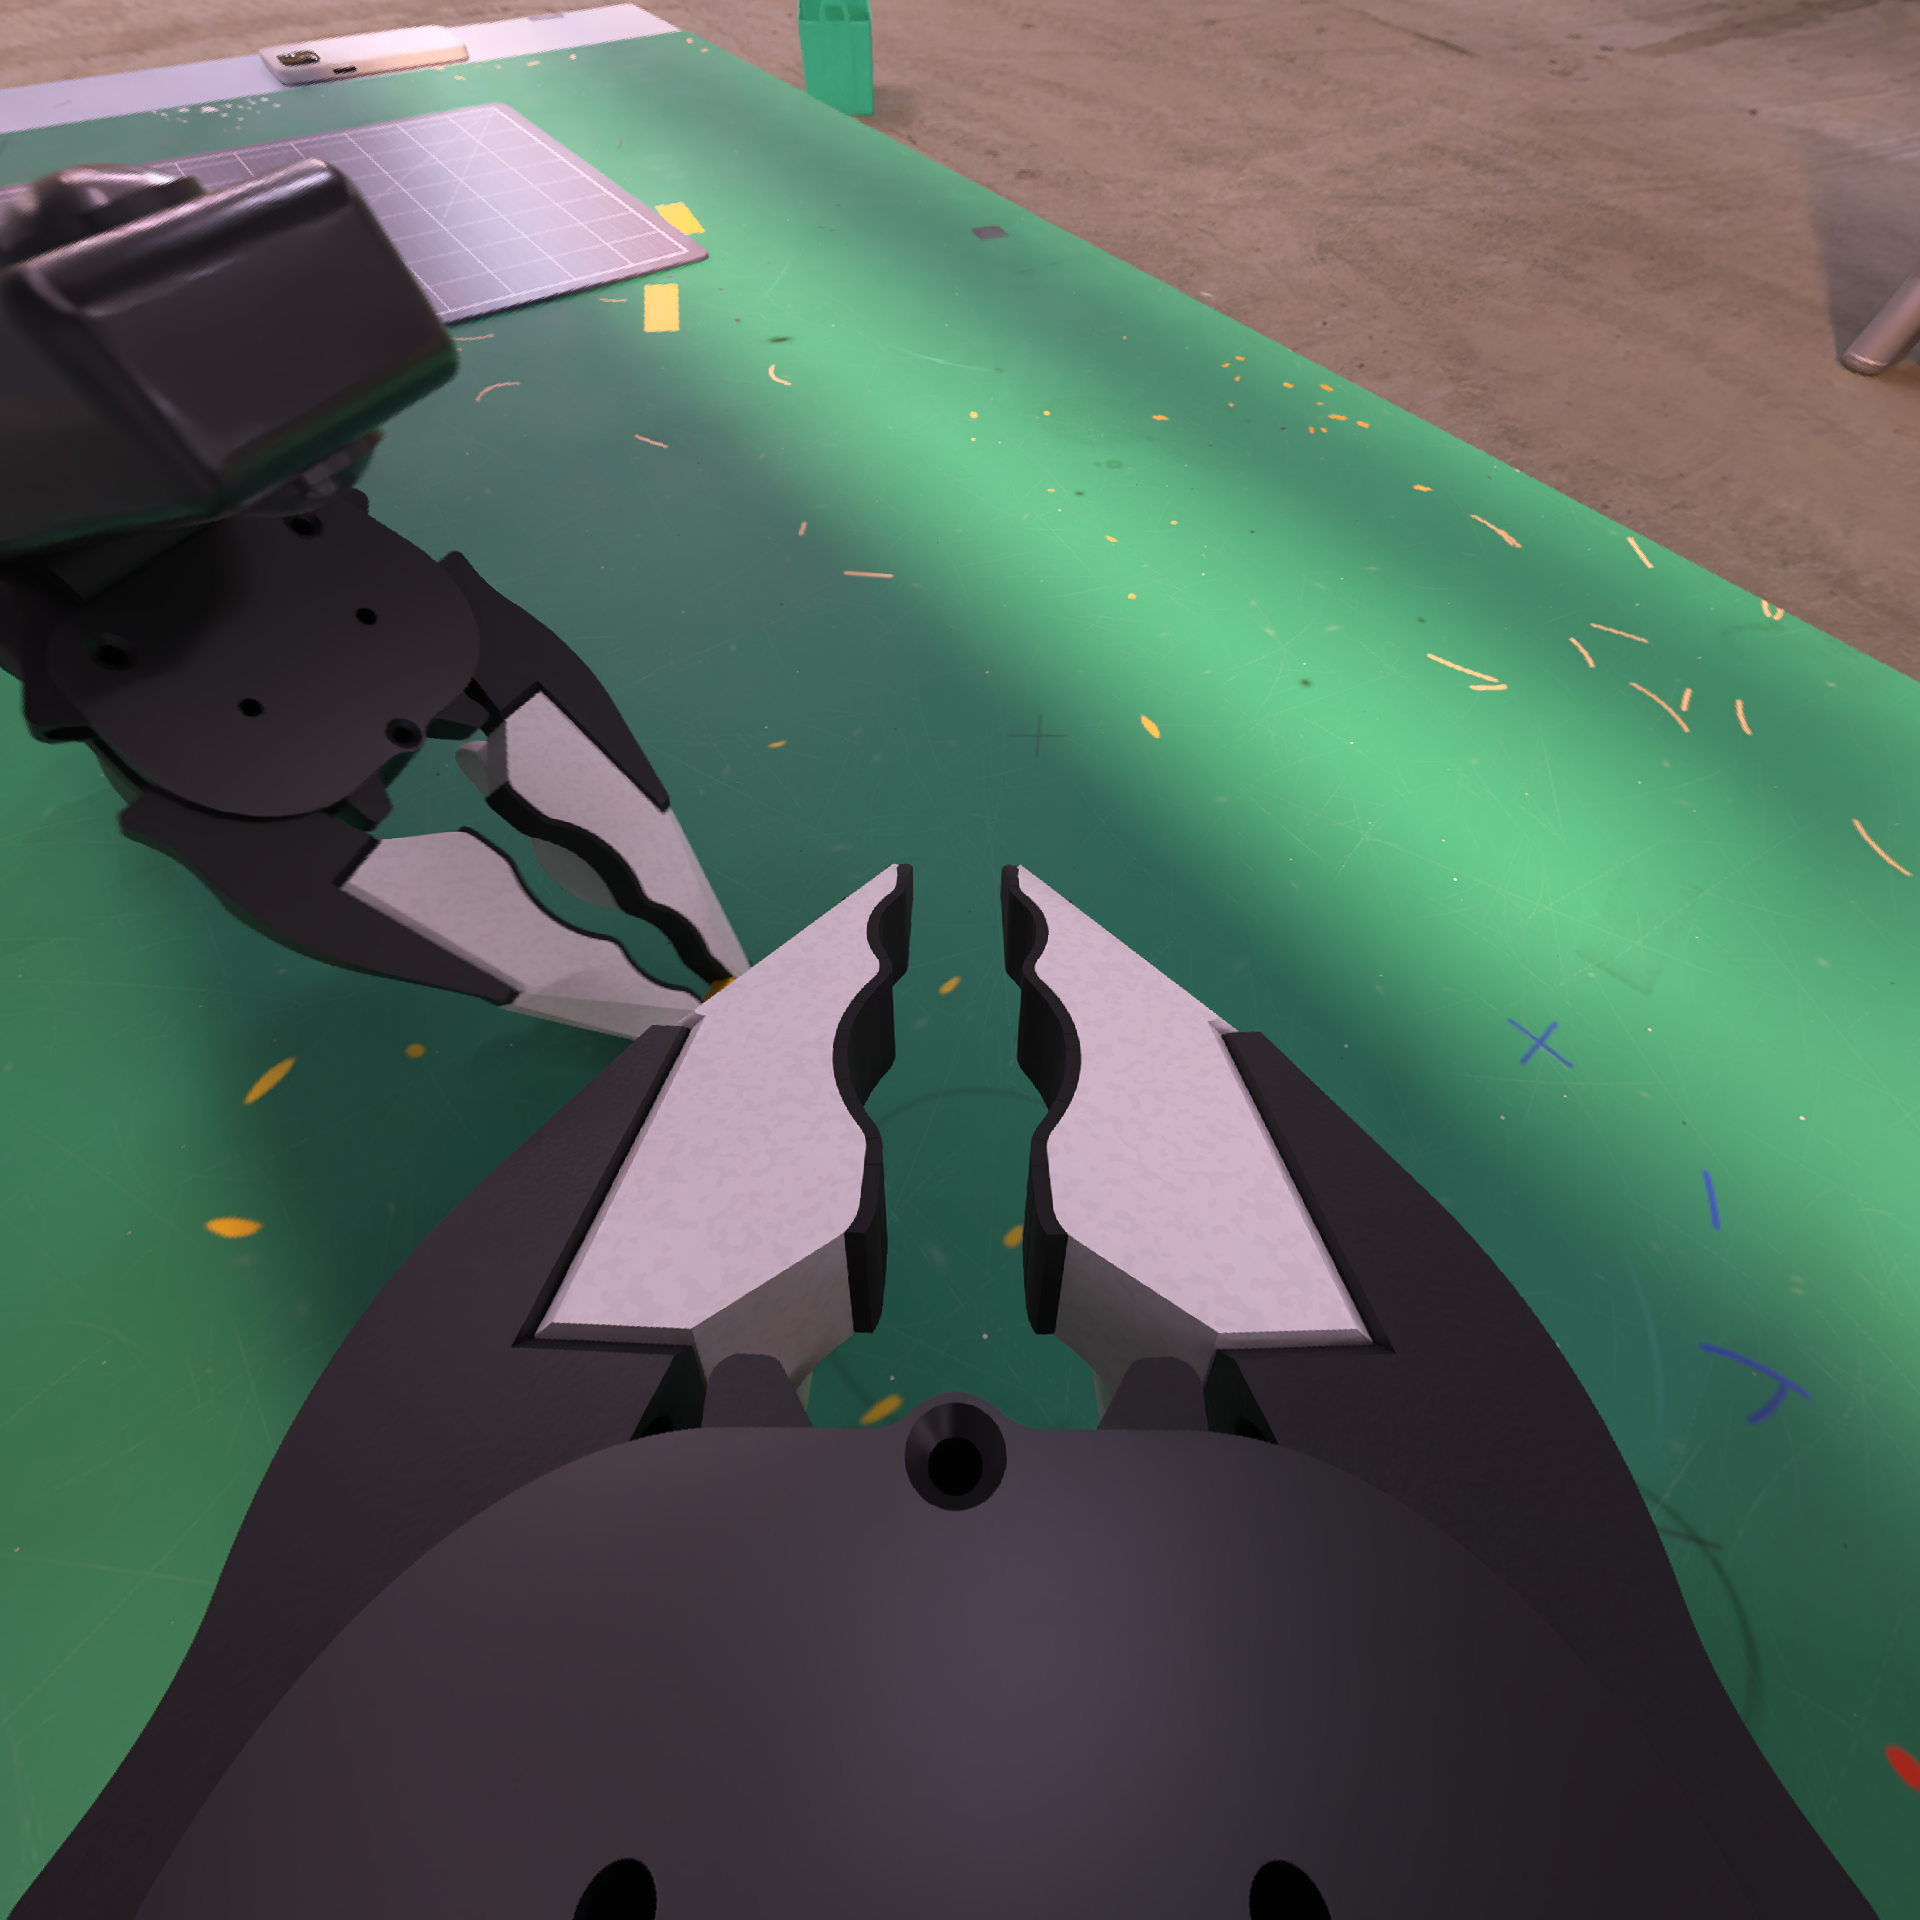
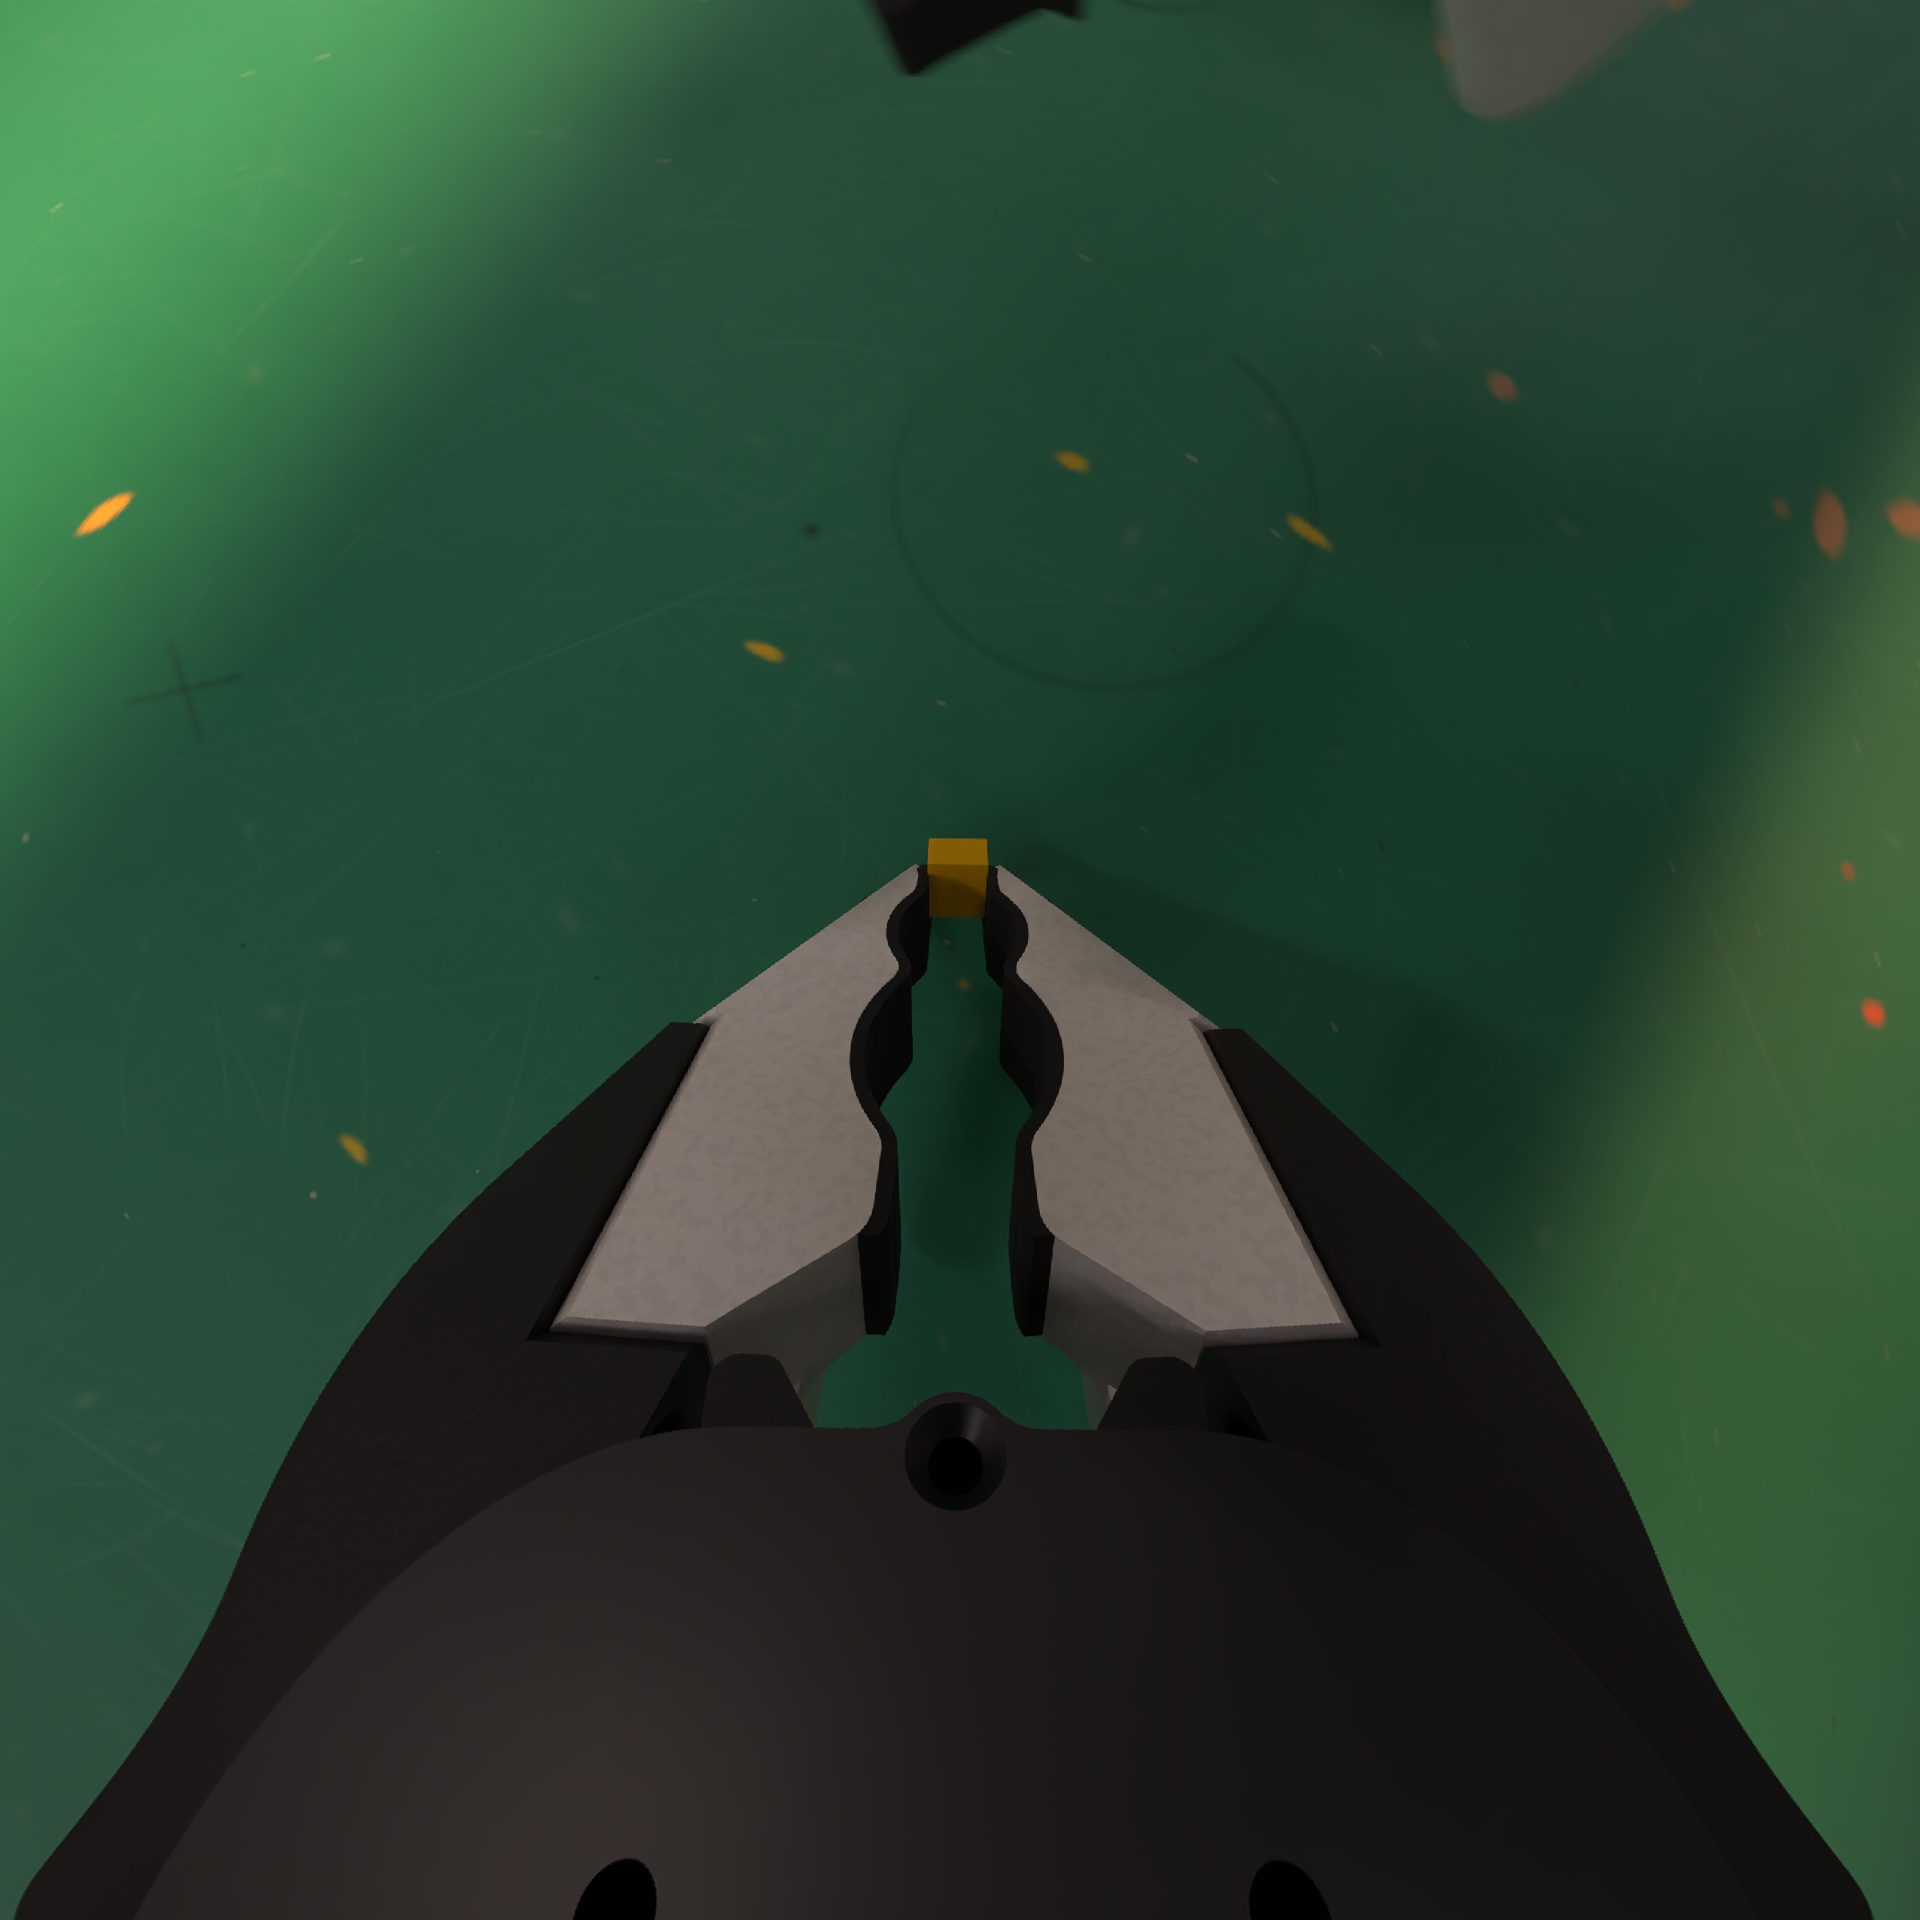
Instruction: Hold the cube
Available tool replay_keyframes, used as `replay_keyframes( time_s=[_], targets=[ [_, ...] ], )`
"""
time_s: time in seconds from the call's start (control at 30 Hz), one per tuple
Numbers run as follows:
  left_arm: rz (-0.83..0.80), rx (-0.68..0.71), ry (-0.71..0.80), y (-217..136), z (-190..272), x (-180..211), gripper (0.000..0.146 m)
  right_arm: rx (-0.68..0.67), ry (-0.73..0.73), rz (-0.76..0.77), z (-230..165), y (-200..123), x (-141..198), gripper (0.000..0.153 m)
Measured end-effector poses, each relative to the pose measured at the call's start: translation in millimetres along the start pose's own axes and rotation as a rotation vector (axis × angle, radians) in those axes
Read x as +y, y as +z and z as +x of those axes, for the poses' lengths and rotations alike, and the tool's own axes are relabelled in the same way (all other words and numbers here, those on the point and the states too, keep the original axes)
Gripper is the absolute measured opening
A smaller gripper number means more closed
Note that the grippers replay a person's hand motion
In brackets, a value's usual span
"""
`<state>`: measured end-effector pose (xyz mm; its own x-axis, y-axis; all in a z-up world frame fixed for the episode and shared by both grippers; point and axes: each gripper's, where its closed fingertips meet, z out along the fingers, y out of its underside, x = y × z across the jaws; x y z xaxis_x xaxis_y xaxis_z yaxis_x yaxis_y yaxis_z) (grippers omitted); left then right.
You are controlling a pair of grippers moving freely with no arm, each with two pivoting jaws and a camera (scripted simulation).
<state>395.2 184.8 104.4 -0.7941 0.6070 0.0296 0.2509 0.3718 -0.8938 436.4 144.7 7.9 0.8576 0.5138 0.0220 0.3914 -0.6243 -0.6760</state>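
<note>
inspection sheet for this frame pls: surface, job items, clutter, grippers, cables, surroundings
Surface: green mat, scratched, flecked with orange specks and blue pen marks.
Job's things: small yellow cube, pinched at the very fingertips.
Clutter: grey gridded cutting mat, yellow tape pieces, phone at the far edge.
Grippers: right gripper shut on the cube; left gripper open and empty, tips close beside the right one's.
Cables: nothing seen.
Surroundings: brown floor, green box, metal leg at right.
</note>
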Motion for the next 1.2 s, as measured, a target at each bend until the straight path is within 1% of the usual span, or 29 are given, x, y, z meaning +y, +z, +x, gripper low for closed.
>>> replay_keyframes(
  time_s=[0.07, 0.1, 0.13, 0.2, 0.23, 0.33, 0.37, 0.4, 0.47, 0.5, 0.9, 1.0, 1.03, 1.07, 1.1, 1.2],
  targets=[
    [0.001, -0.003, 0.001, -1, 0, 0, 0.017, 0.042, 0.071, -0.013, 8, -8, 1, 0.009],
    [0.001, -0.004, 0.003, -1, -1, 1, 0.017, 0.055, 0.089, 0.028, 10, -17, -4, 0.009],
    [0.002, -0.006, 0.002, -1, -1, 1, 0.017, 0.051, 0.115, 0.119, 10, -29, -16, 0.009],
    [0.009, -0.003, -0.004, -1, -2, 0, 0.018, 0.000, 0.169, 0.330, 7, -56, -45, 0.009],
    [0.016, -0.002, -0.008, -1, -3, 0, 0.018, 0.003, 0.173, 0.402, 6, -67, -57, 0.009],
    [0.044, -0.005, -0.024, -2, -7, -1, 0.017, 0.055, 0.154, 0.565, 6, -87, -86, 0.009],
    [0.056, -0.010, -0.031, -2, -10, -1, 0.016, 0.055, 0.177, 0.626, 7, -91, -93, 0.009],
    [0.067, -0.016, -0.035, -2, -12, -1, 0.016, 0.029, 0.211, 0.655, 7, -90, -96, 0.009],
    [0.080, -0.019, -0.040, -3, -14, -1, 0.016, -0.014, 0.282, 0.586, 8, -79, -90, 0.009],
    [0.081, -0.019, -0.037, -3, -14, -1, 0.016, -0.012, 0.286, 0.567, 8, -75, -89, 0.009],
    [0.028, -0.058, 0.019, 2, -11, -2, 0.015, -0.097, 0.294, 0.583, -1, -71, -91, 0.009],
    [0.020, -0.066, 0.023, 0, -12, -1, 0.015, 0.011, 0.224, 0.567, 4, -79, -91, 0.009],
    [0.020, -0.067, 0.022, 0, -12, -1, 0.015, 0.023, 0.199, 0.550, 4, -81, -90, 0.009],
    [0.021, -0.069, 0.021, 0, -13, -1, 0.014, 0.042, 0.180, 0.507, 5, -81, -86, 0.009],
    [0.024, -0.068, 0.020, 0, -12, -1, 0.014, 0.088, 0.144, 0.444, 7, -79, -82, 0.009],
    [0.031, -0.061, 0.022, 0, -12, -2, 0.014, 0.251, -0.078, 0.276, 8, -73, -79, 0.009]
  ],
)
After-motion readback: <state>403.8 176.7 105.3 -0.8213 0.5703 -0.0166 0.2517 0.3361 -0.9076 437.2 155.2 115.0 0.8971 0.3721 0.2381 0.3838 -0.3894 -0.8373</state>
